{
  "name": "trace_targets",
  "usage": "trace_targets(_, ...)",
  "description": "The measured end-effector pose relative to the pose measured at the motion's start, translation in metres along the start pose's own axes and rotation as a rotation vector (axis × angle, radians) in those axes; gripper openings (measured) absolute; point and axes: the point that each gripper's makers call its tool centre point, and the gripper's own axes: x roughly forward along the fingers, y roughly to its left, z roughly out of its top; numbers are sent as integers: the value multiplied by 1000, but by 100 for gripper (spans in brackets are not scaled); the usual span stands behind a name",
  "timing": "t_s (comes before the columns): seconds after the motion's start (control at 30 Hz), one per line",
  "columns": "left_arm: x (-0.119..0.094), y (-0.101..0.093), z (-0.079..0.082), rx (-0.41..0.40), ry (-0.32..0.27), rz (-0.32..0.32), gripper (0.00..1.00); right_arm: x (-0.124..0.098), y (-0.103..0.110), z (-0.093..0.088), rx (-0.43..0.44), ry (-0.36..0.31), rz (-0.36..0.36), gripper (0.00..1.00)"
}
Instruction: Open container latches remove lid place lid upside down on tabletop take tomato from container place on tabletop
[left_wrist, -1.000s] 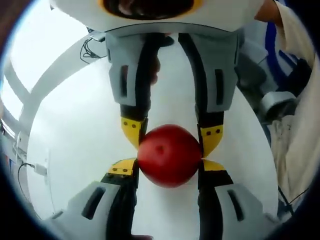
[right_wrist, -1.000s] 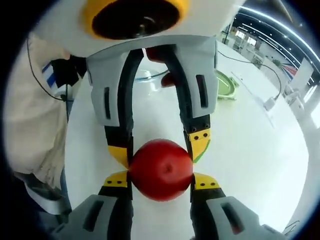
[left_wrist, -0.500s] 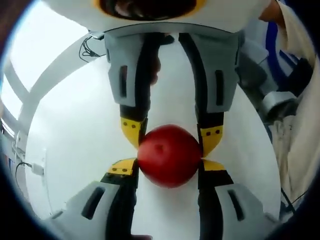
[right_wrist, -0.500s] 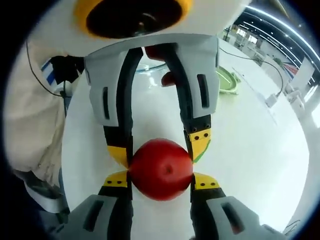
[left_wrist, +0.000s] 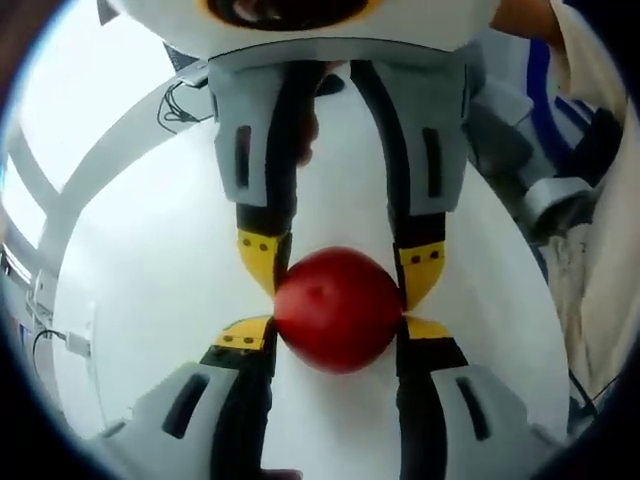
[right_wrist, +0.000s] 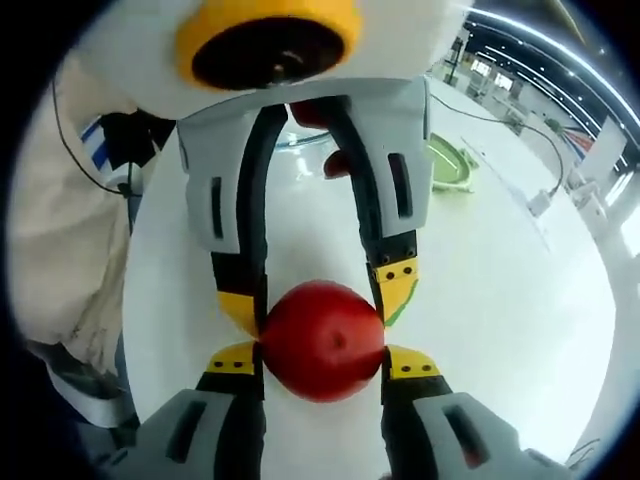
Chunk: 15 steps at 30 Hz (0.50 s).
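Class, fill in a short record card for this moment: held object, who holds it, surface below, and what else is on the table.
Held object: red tomato
Left gripper: shut on tomato, yellow-tipped fingers at its sides
Right gripper: shut on same tomato, facing the left one
Surface: white tabletop
Also on table: green lid, clear container behind it
Nearby: person's pale sleeve

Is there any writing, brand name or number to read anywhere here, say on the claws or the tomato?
None that can be read.
The tomato is plain red, and both claws, left claw and right claw, carry no lettering.
The green-rimmed lid on the table shows no label.
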Motion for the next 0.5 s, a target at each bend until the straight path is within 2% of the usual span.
trace_targets(0.1,-2,0,0,9,1,-1,38,-2,0,0,4,-3,-6,42)
trace_targets(0.27,-9,0,5,-17,-47,-6,38,-6,-1,-5,2,7,-13,42)
trace_targets(0.5,-23,5,11,-47,-105,8,38,-15,2,5,8,-21,-17,42)
